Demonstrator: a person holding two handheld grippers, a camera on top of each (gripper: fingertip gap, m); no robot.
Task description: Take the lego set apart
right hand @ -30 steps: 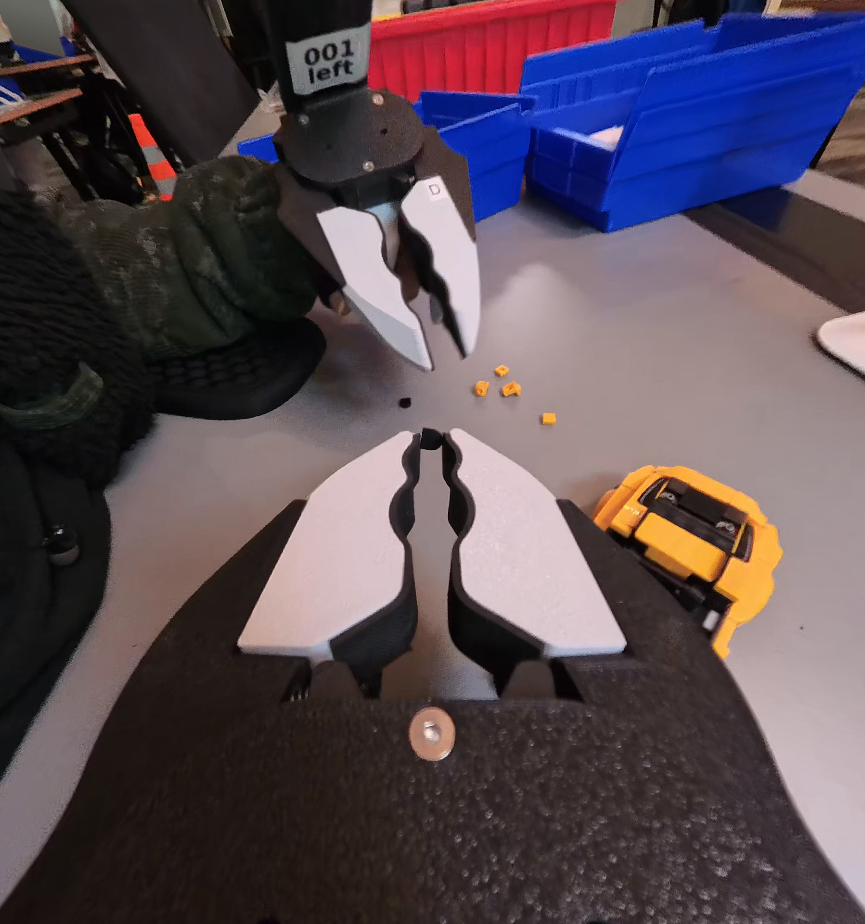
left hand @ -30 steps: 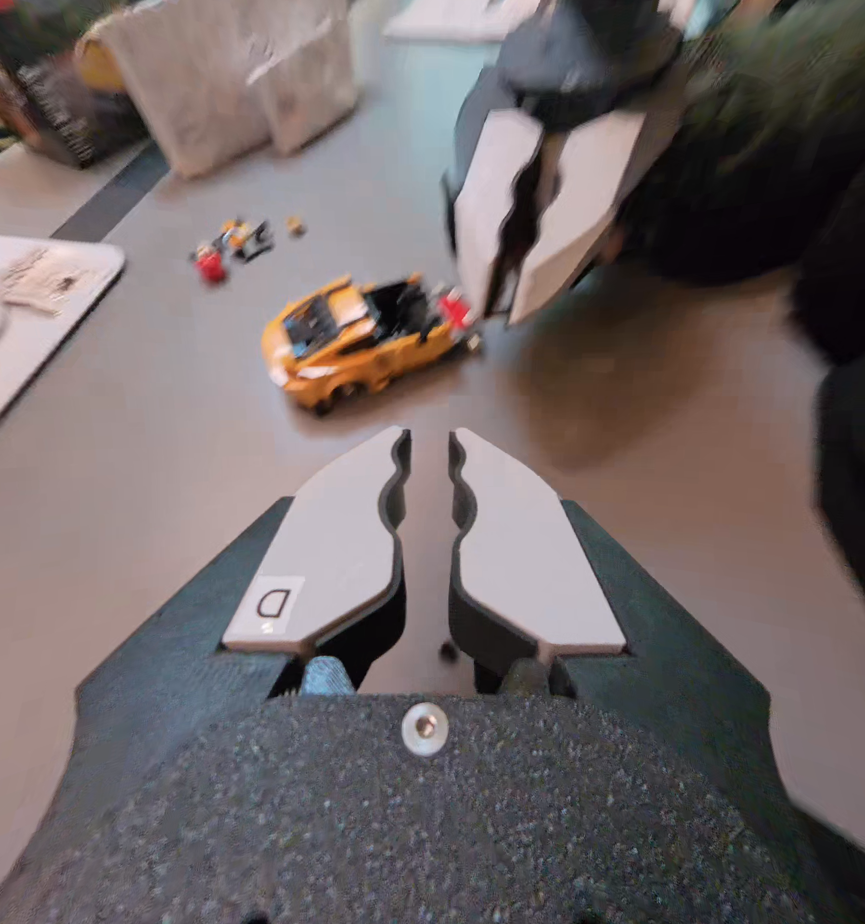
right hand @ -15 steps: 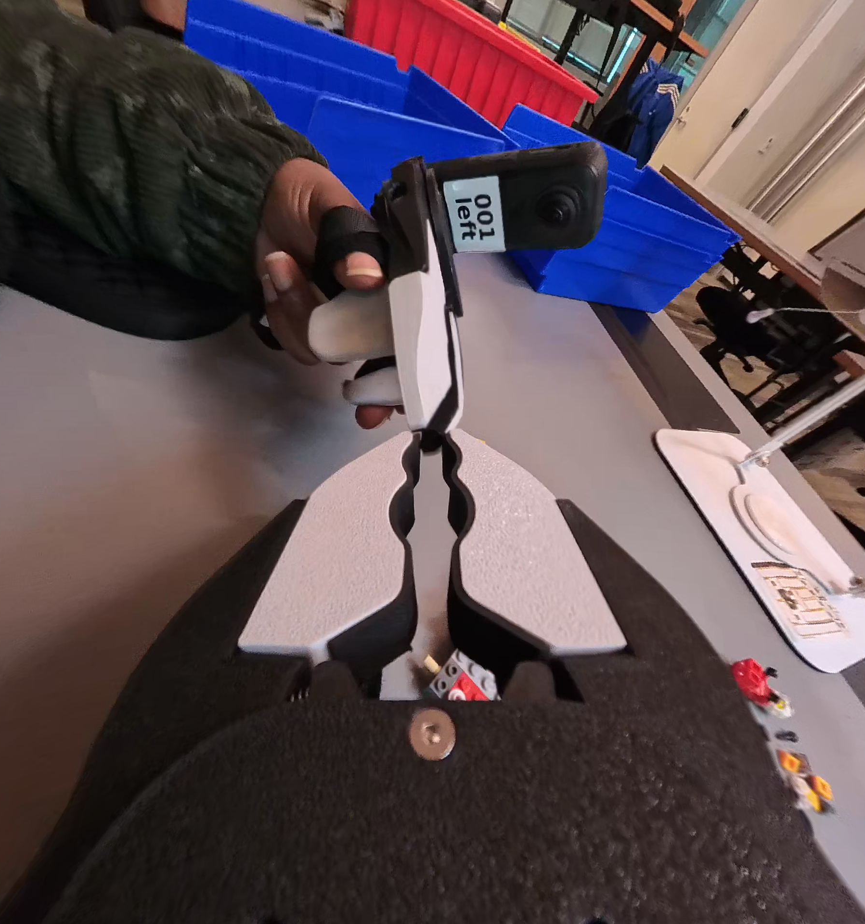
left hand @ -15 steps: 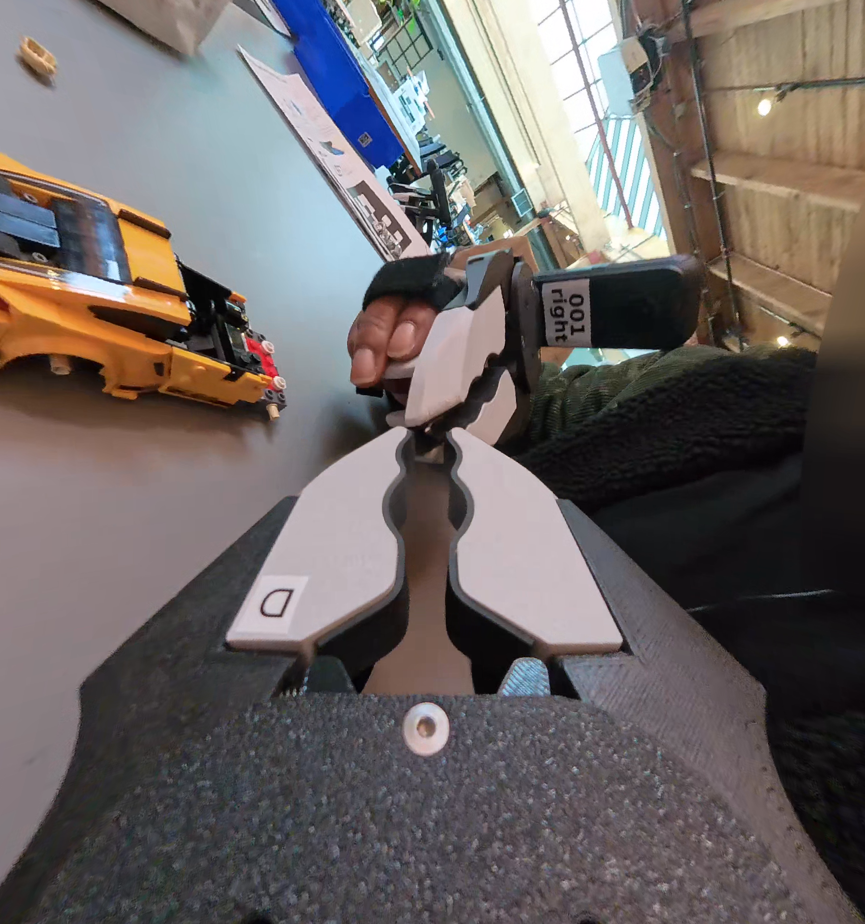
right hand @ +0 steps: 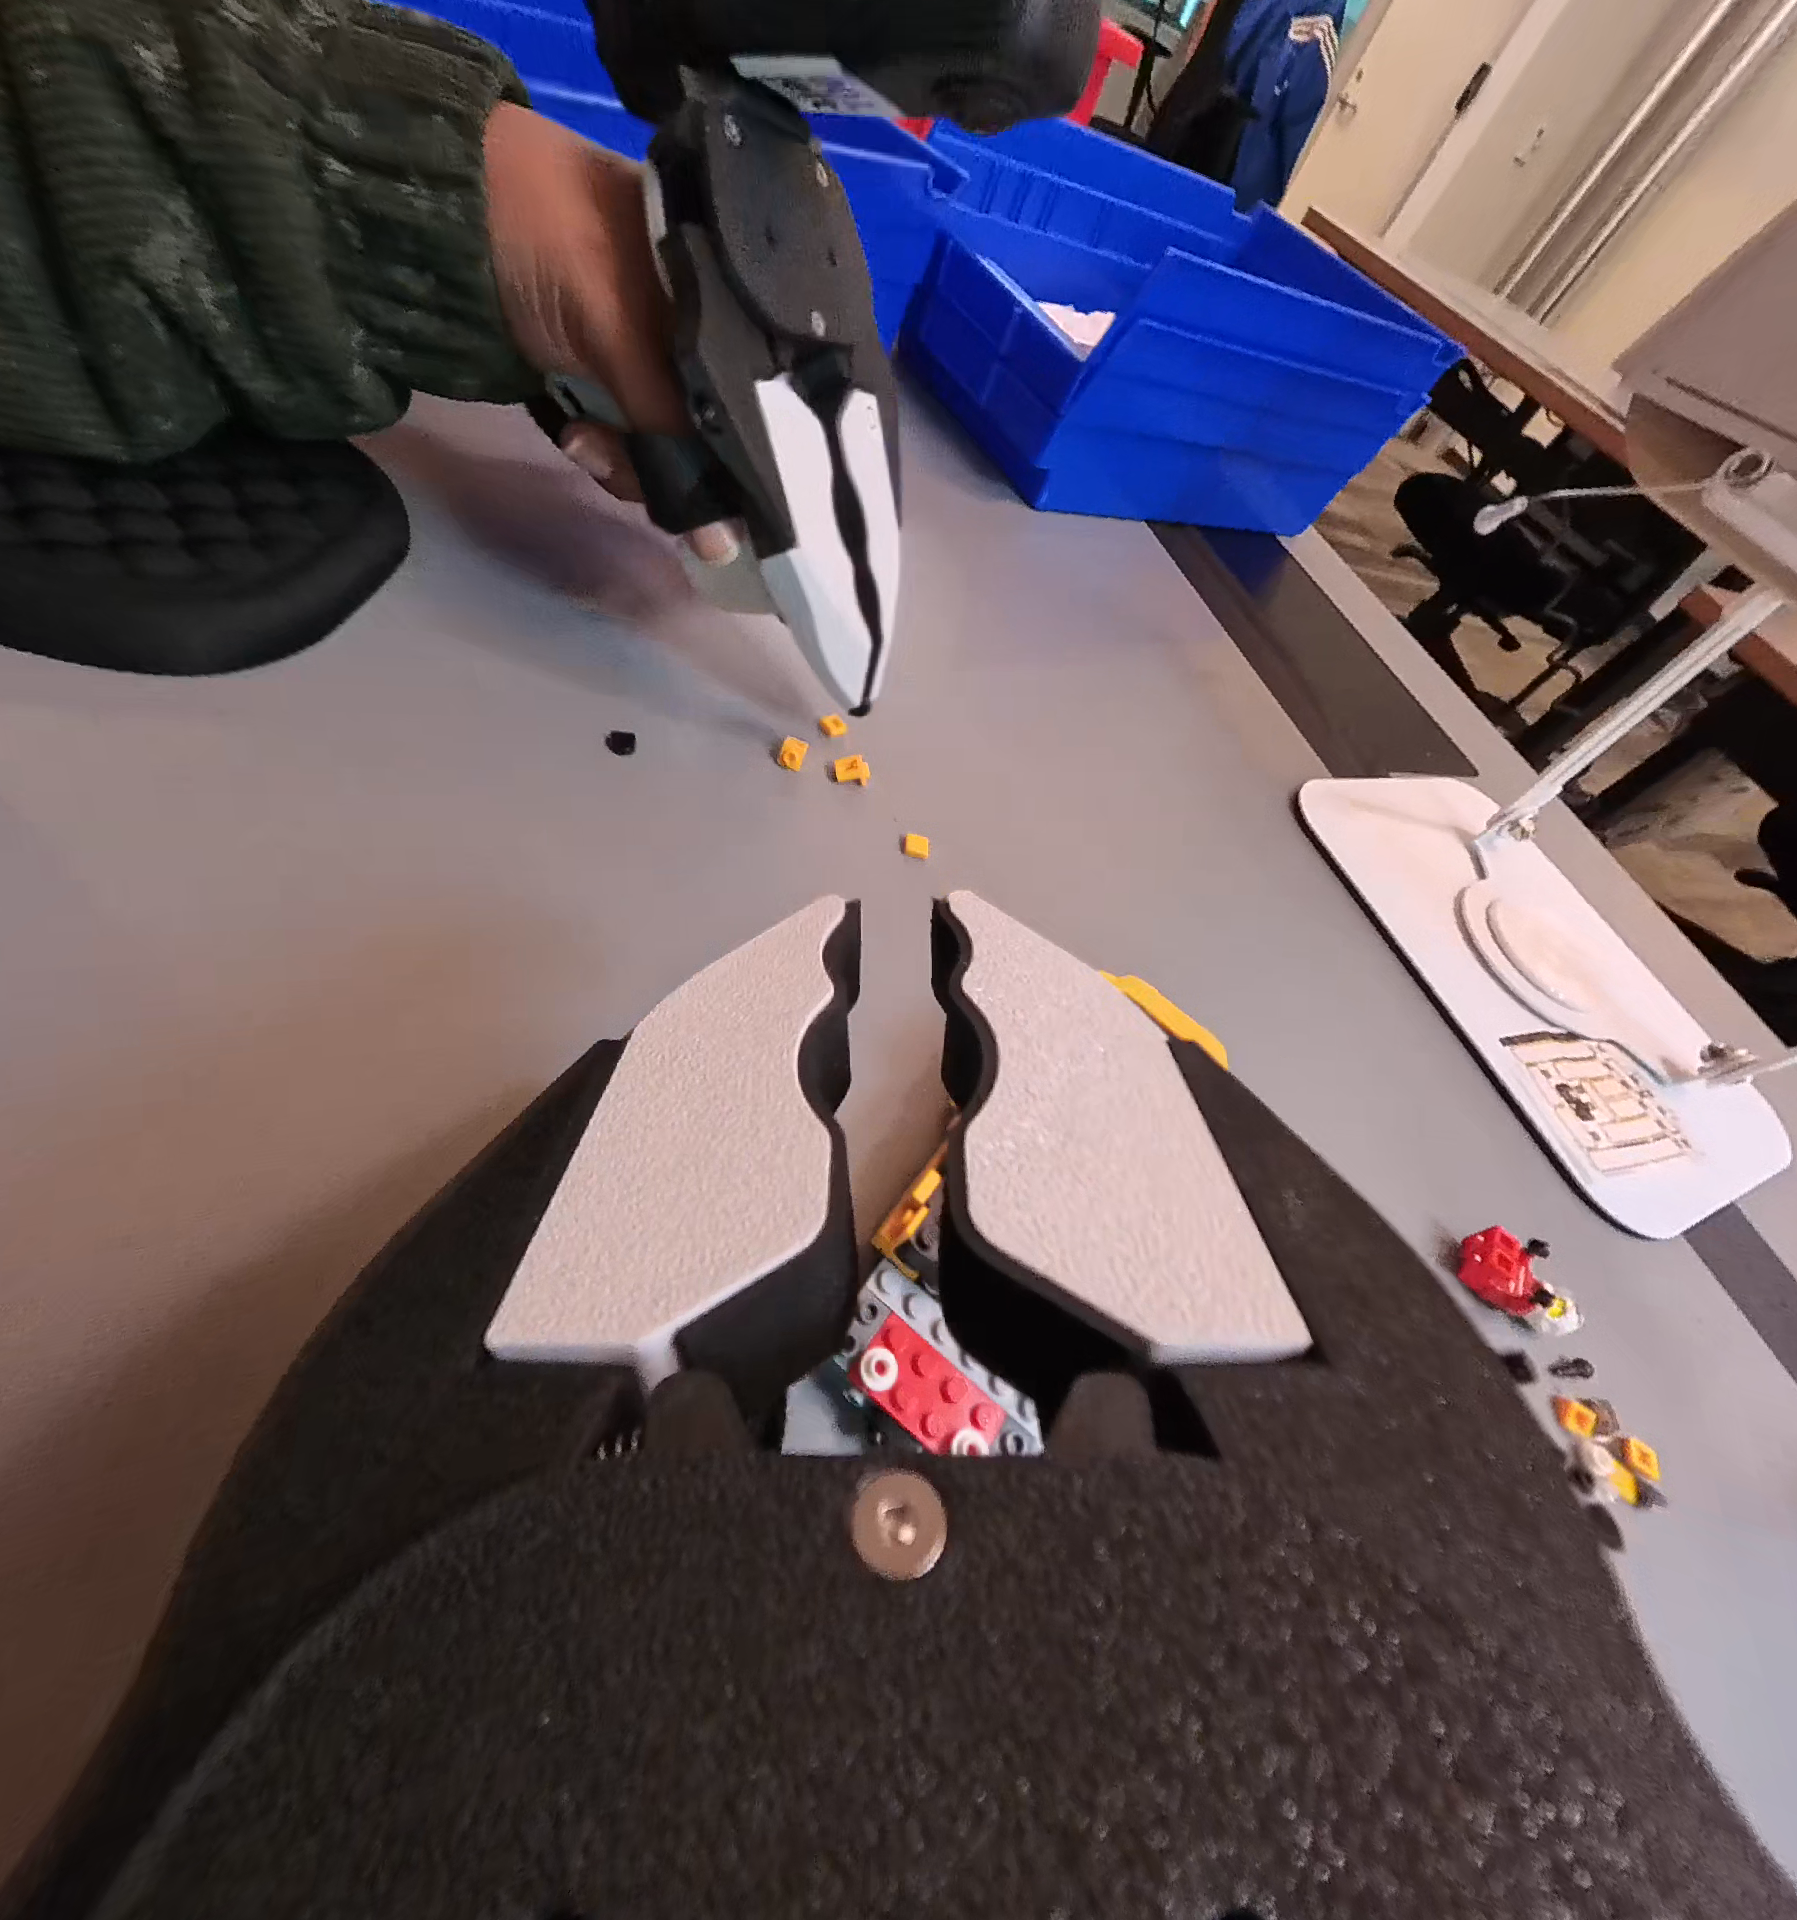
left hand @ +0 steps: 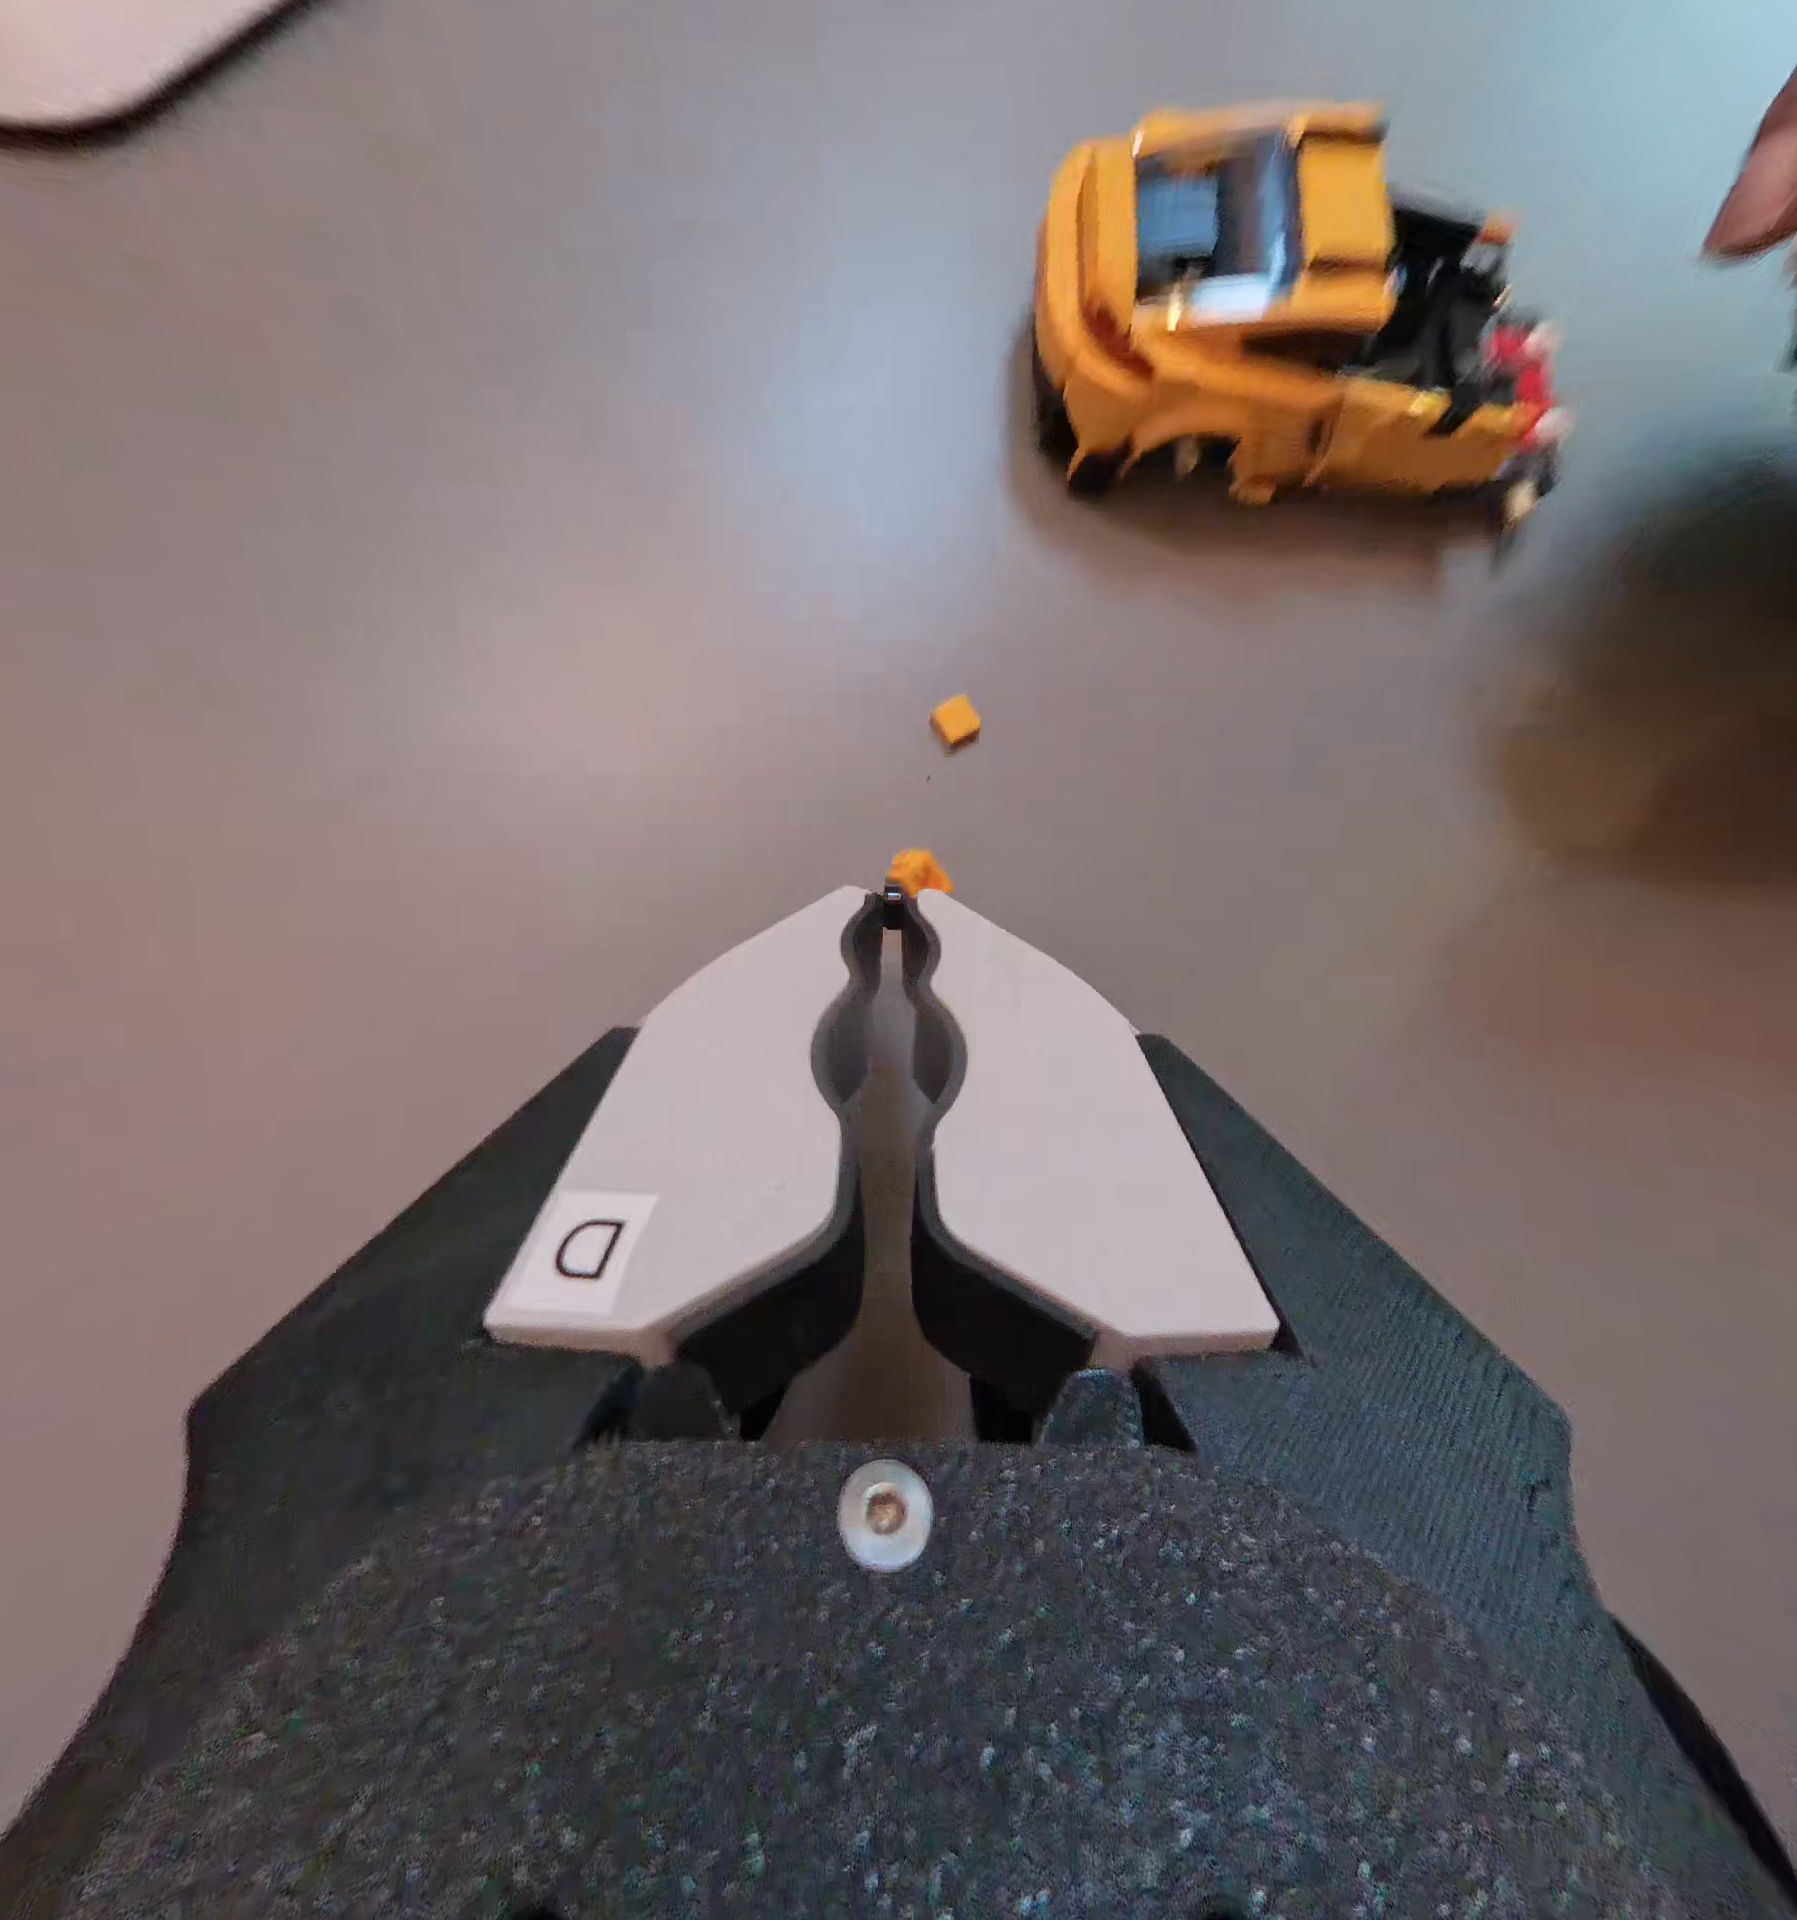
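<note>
Our left claw (left hand: 890,906) pinches a tiny black piece (left hand: 890,914) above the tabletop (left hand: 458,623); our right claw (right hand: 895,906) is spread, over the yellow car (left hand: 1278,312).

Both views are evenly and fairly brightly lit by diffuse light; no hard glare is seen. In the left wrist view the tabletop (left hand: 458,623) is rendered as a warm grey with a paler patch toward the top right. The yellow lego car (left hand: 1278,312) is smeared by motion blur, and a dark, shapeless blur is spread along the right edge; the left gripper (left hand: 892,912) is shown sharp. In the right wrist view the hand (right hand: 582,301) and green sleeve (right hand: 198,218) are blurred by motion, and a soft shadow is cast beneath them. Straight lines are bowed near the edges by the wide-angle lens, as on the blue bins (right hand: 1185,395).
</note>
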